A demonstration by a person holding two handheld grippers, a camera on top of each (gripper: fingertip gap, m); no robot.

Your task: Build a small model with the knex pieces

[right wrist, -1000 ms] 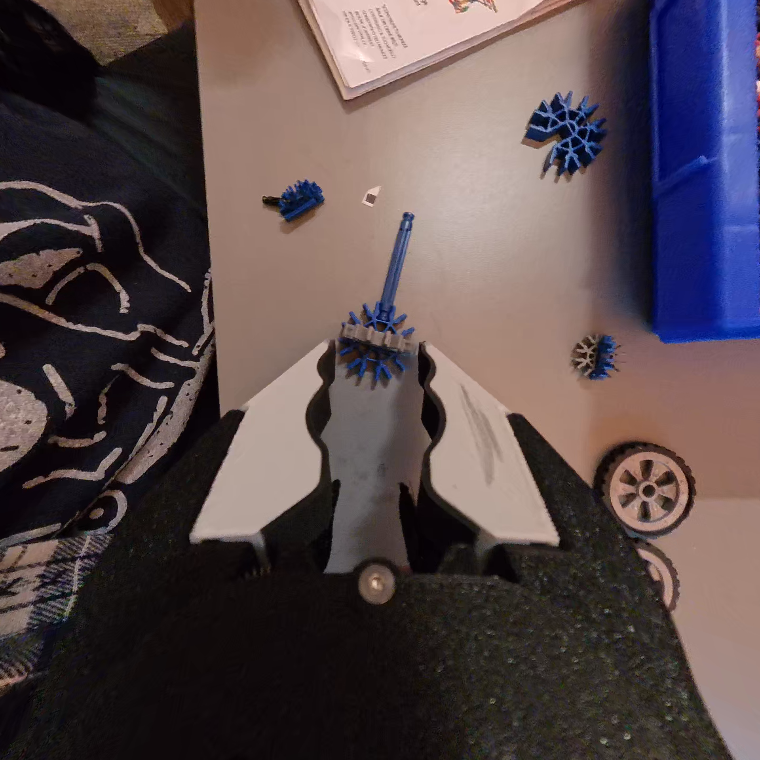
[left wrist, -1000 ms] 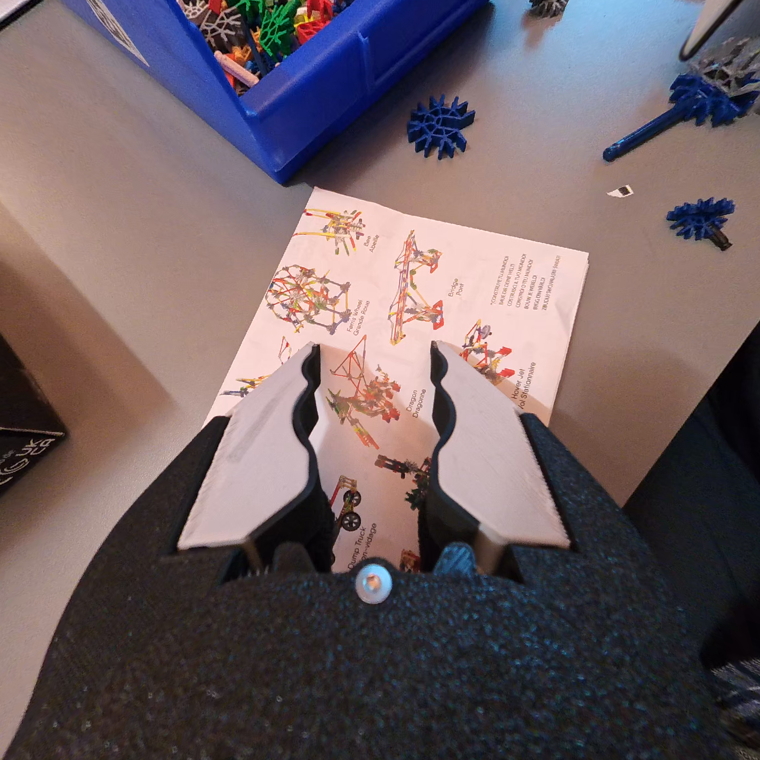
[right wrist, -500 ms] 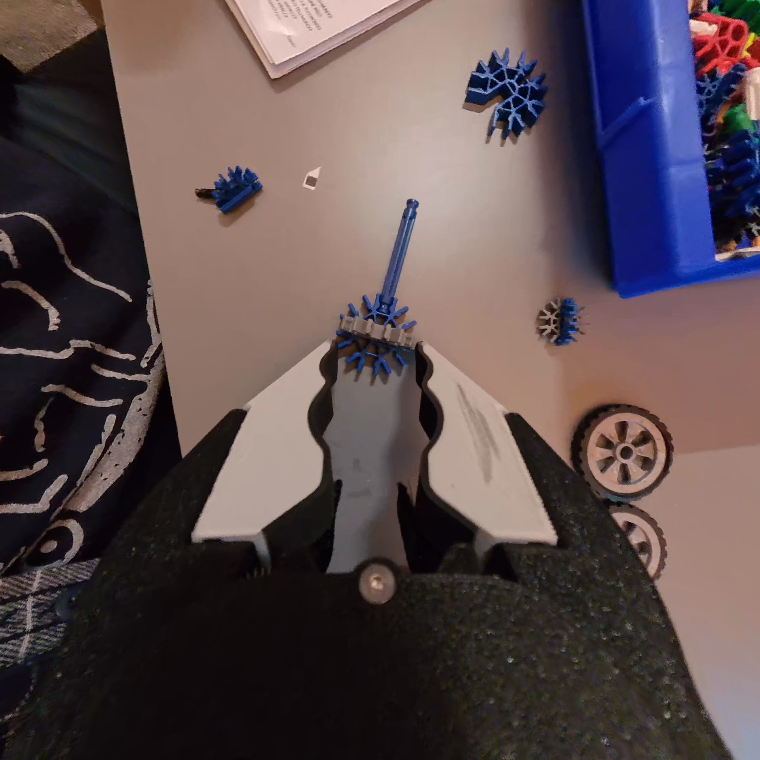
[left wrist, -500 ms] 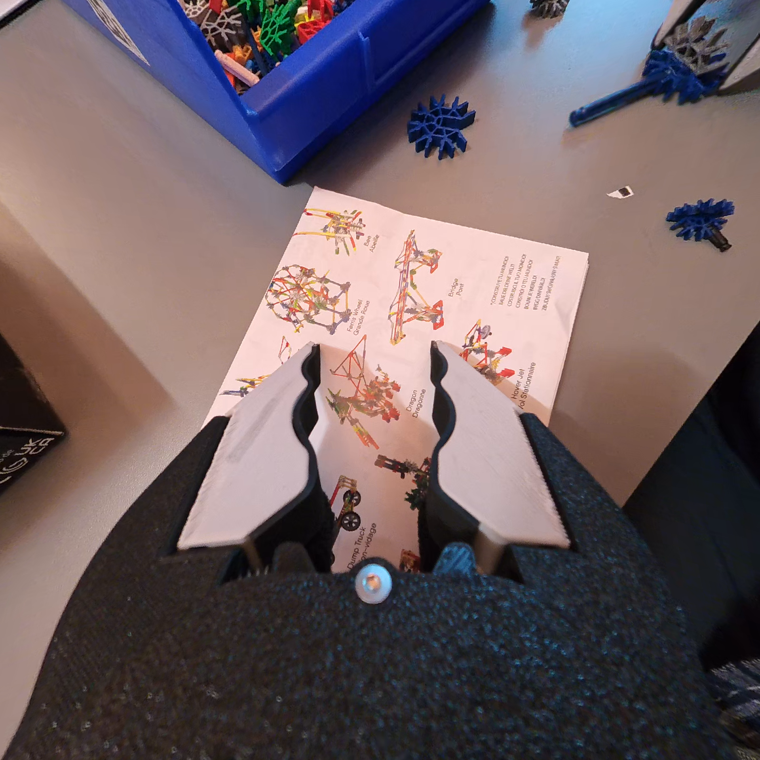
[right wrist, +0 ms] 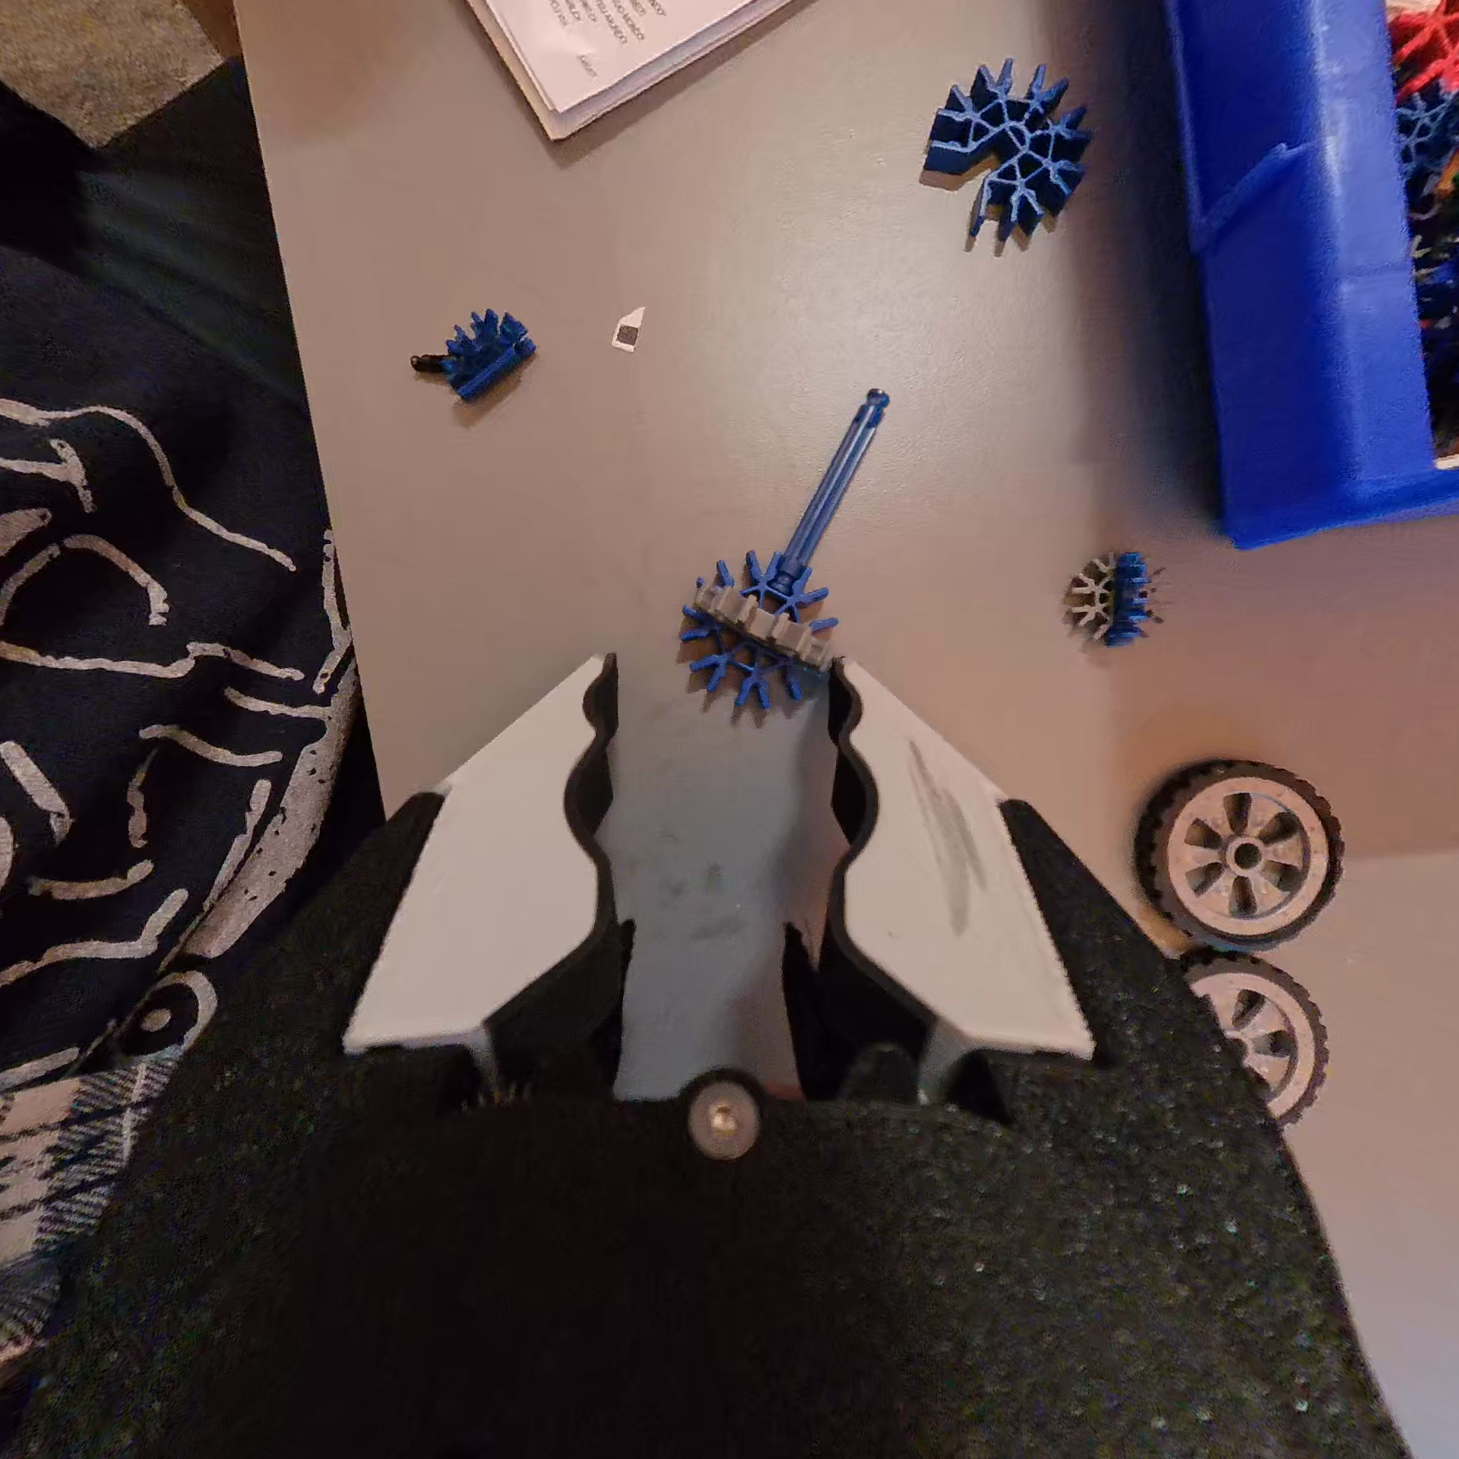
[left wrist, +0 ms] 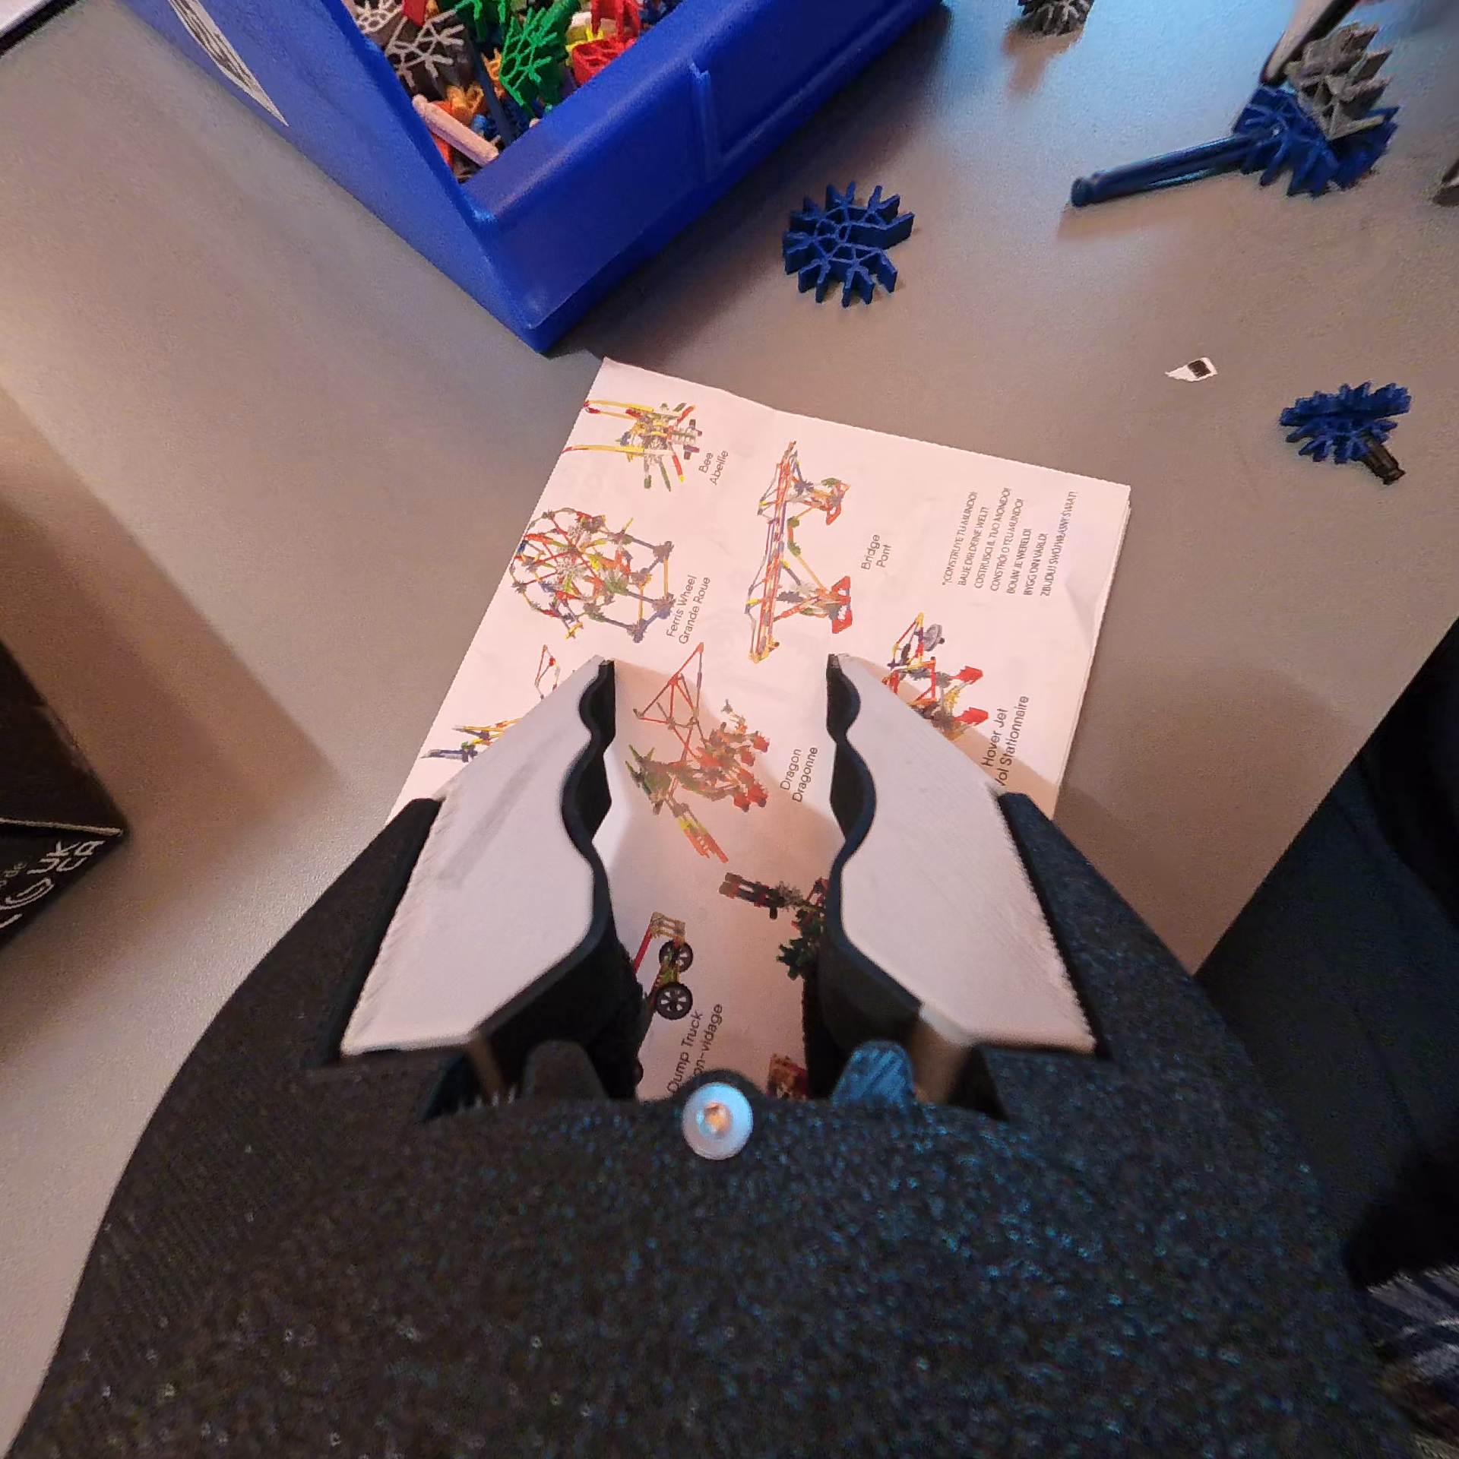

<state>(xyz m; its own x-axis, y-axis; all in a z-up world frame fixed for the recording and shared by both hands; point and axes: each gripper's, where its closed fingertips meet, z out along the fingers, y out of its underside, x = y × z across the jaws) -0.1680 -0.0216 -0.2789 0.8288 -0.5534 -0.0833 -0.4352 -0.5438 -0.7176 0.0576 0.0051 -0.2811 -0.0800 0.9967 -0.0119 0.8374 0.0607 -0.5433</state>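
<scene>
My right gripper (right wrist: 722,671) is open just above the grey table. A blue snowflake connector joined to a grey connector (right wrist: 758,624), with a blue rod (right wrist: 837,481) sticking out, lies tilted on the table at the fingertips, against the right one. The same piece shows at the far right of the left wrist view (left wrist: 1303,134). My left gripper (left wrist: 718,671) is open and empty, held over a white instruction booklet (left wrist: 868,553) with coloured model pictures.
A blue bin (left wrist: 592,181) of mixed coloured parts stands at the back. Loose blue connectors (right wrist: 1010,158) (right wrist: 489,355), a grey-blue connector (right wrist: 1113,588) and two grey wheels (right wrist: 1239,857) lie around. A black box (left wrist: 39,829) is left; a person's dark clothing (right wrist: 142,631) borders the table edge.
My right gripper moved toward the bin, then opened. The connector-and-rod piece left its grip and now lies tilted on the table. My left gripper has not moved.
</scene>
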